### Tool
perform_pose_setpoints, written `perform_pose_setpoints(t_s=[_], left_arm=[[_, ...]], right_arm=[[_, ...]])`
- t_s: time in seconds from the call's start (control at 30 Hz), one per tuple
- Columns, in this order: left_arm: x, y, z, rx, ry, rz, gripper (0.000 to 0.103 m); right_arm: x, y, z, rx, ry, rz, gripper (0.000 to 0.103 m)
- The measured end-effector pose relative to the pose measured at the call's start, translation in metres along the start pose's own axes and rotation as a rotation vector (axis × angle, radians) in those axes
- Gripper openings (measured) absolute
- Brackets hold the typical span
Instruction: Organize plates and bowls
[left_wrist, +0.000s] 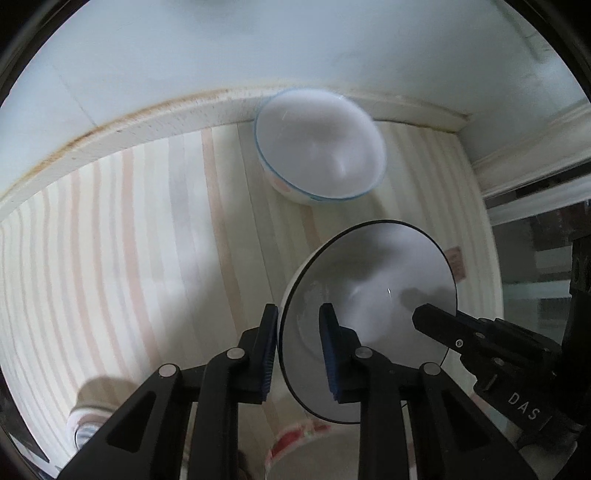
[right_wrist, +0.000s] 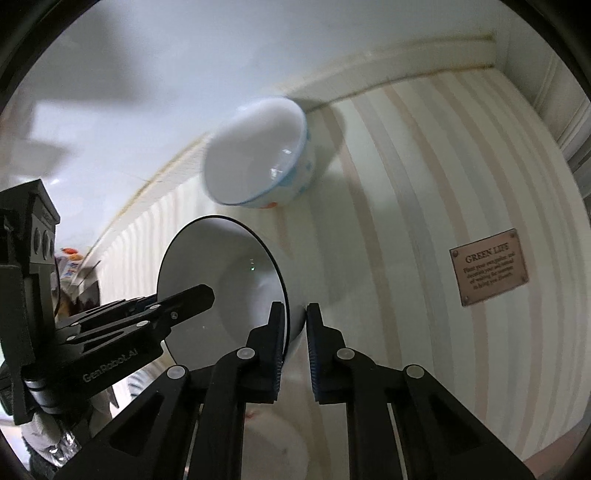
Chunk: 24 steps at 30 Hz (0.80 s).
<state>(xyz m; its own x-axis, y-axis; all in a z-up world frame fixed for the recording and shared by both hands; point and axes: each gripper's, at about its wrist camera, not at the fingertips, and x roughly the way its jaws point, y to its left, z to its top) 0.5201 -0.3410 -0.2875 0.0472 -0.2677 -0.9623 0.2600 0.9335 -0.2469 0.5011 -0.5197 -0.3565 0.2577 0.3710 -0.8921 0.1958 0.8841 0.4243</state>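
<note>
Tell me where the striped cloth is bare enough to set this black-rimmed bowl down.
Bare cloth lies between the wall ledge and the left gripper. More lies between the blue-rimmed bowl and the plaque. It is crowded near the black-rimmed bowl, which both the left and the right gripper clamp.

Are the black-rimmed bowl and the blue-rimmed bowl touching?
Apart. In the left wrist view, striped cloth shows between the blue-rimmed bowl and the black-rimmed bowl.

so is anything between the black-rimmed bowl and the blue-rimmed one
Nothing visible. Both grippers, left and right, clamp the black-rimmed bowl on opposite sides of its rim; only bare striped cloth lies between it and the blue-rimmed bowl.
</note>
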Motion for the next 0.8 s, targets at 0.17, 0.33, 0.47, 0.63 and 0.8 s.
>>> perform_pose_setpoints(t_s=[0.17, 0.33, 0.47, 0.63, 0.8], left_arm=[[-0.040, -0.004, -0.030, 0.019, -0.038, 0.001, 0.020], [-0.053, -0.005, -0.067, 0.016, -0.022, -0.005, 0.020], [-0.043, -0.003, -0.096, 0.016, 0.021, -0.002, 0.020], [-0.021, 0.007, -0.120, 0.002, 0.091, 0.001, 0.020], [-0.004, 0.005, -0.129, 0.013, 0.122, 0.031, 0.020]], right_arm=[[-0.037, 0.018, -0.024, -0.042, -0.014, 0.006, 0.013], [-0.060, 0.020, -0.059, -0.058, 0.005, 0.025, 0.013], [-0.059, 0.021, -0.092, -0.052, 0.047, 0.033, 0.013], [-0.042, 0.016, -0.123, -0.040, 0.107, 0.026, 0.014], [-0.024, 0.007, -0.139, -0.034, 0.148, 0.011, 0.014]])
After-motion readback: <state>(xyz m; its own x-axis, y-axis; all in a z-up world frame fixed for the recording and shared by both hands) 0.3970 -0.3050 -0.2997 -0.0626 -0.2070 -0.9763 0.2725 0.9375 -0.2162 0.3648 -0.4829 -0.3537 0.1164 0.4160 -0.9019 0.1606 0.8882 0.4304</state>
